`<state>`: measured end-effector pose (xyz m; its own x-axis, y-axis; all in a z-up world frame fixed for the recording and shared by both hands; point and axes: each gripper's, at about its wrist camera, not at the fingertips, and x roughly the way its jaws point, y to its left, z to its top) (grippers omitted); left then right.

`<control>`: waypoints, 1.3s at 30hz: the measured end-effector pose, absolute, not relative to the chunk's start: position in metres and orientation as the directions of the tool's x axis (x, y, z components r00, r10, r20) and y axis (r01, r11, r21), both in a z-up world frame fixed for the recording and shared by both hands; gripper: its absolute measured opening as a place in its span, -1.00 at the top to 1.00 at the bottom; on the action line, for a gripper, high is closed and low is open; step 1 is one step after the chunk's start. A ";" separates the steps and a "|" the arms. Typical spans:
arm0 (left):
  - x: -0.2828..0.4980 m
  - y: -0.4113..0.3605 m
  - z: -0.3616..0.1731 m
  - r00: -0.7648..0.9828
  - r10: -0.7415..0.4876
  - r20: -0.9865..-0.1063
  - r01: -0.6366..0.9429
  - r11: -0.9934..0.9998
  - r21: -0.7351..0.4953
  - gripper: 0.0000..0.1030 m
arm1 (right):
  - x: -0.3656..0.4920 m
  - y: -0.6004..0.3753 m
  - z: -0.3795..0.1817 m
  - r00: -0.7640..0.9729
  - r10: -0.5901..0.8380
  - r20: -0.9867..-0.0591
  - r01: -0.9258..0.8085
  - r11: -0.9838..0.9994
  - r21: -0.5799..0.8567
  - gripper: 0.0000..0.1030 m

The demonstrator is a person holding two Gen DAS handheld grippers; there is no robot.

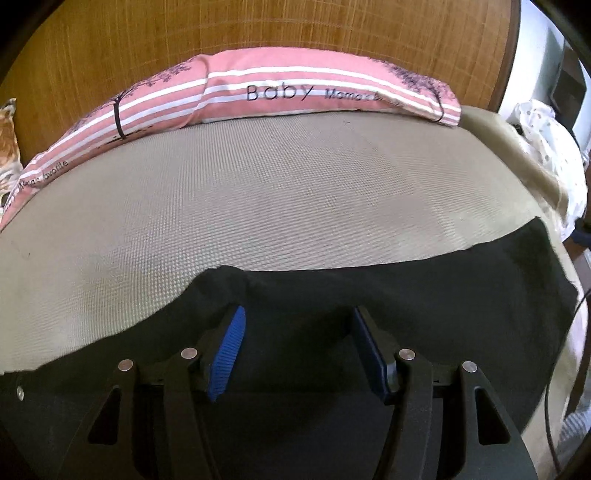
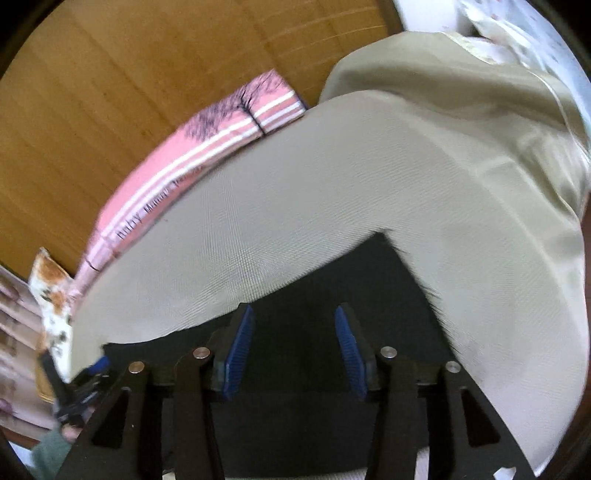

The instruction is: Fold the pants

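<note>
Black pants point(image 1: 443, 295) lie flat on a beige woven bed mat point(image 1: 258, 203). In the left wrist view their upper edge runs across the lower half, with a small raised fold by the left fingertip. My left gripper point(image 1: 299, 314) hovers over the cloth, blue pads well apart and nothing pinched between them. In the blurred right wrist view a corner of the pants point(image 2: 369, 280) points up and to the right. My right gripper point(image 2: 293, 310) stands open above the dark cloth and grips nothing. The left gripper point(image 2: 98, 365) shows as a blur at the lower left.
A pink striped pillow point(image 1: 295, 92) lies against the wooden headboard point(image 1: 295, 29) at the far side. An orange patterned cushion point(image 1: 7, 147) sits at the far left. White dotted bedding point(image 1: 546, 147) is bunched at the right edge, and a dark cable point(image 1: 576, 332) hangs there.
</note>
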<state>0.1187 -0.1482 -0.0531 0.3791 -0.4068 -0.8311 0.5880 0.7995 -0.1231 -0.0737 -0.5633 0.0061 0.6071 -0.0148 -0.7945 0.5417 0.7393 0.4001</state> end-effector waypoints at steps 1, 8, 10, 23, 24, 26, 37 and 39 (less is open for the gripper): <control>0.112 -0.148 -0.048 0.382 -0.420 -0.823 0.597 0.792 -0.127 -0.17 | -0.085 -0.567 0.009 0.608 -0.011 -0.793 0.550 0.726 0.412 0.03; 0.055 -0.159 -0.028 0.338 -0.495 -0.801 0.666 0.727 -0.168 -0.18 | -0.177 -0.567 -0.015 0.589 0.016 -0.808 0.635 0.610 0.475 0.03; 0.036 -0.164 -0.028 0.309 -0.509 -0.804 0.688 0.703 -0.180 -0.18 | -0.192 -0.564 -0.030 0.594 0.031 -0.804 0.651 0.568 0.503 0.03; -0.013 -0.203 -0.059 0.197 -0.465 -0.863 0.755 0.634 -0.170 -0.18 | -0.197 -0.589 -0.077 0.716 -0.019 -0.698 0.628 0.453 0.633 0.04; -0.013 -0.204 -0.062 0.197 -0.458 -0.867 0.752 0.638 -0.166 -0.18 | -0.194 -0.590 -0.077 0.728 -0.025 -0.686 0.616 0.464 0.637 0.04; -0.017 -0.207 -0.064 0.229 -0.459 -0.859 0.762 0.634 -0.136 -0.18 | -0.191 -0.589 -0.077 0.738 -0.042 -0.673 0.609 0.470 0.639 0.05; 0.015 -0.164 -0.033 0.275 -0.503 -0.819 0.652 0.724 -0.226 -0.19 | -0.172 -0.575 -0.063 0.783 0.019 -0.622 0.566 0.393 0.724 0.81; 0.028 -0.142 -0.022 0.307 -0.515 -0.800 0.605 0.755 -0.253 -0.19 | -0.158 -0.562 -0.048 0.802 0.052 -0.596 0.525 0.415 0.743 0.81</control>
<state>0.0278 -0.1420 -0.0221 0.3074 -0.5145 -0.8005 0.6049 0.7550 -0.2530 -0.1580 -0.5616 -0.0484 0.8015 0.0524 -0.5956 0.5251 0.4146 0.7432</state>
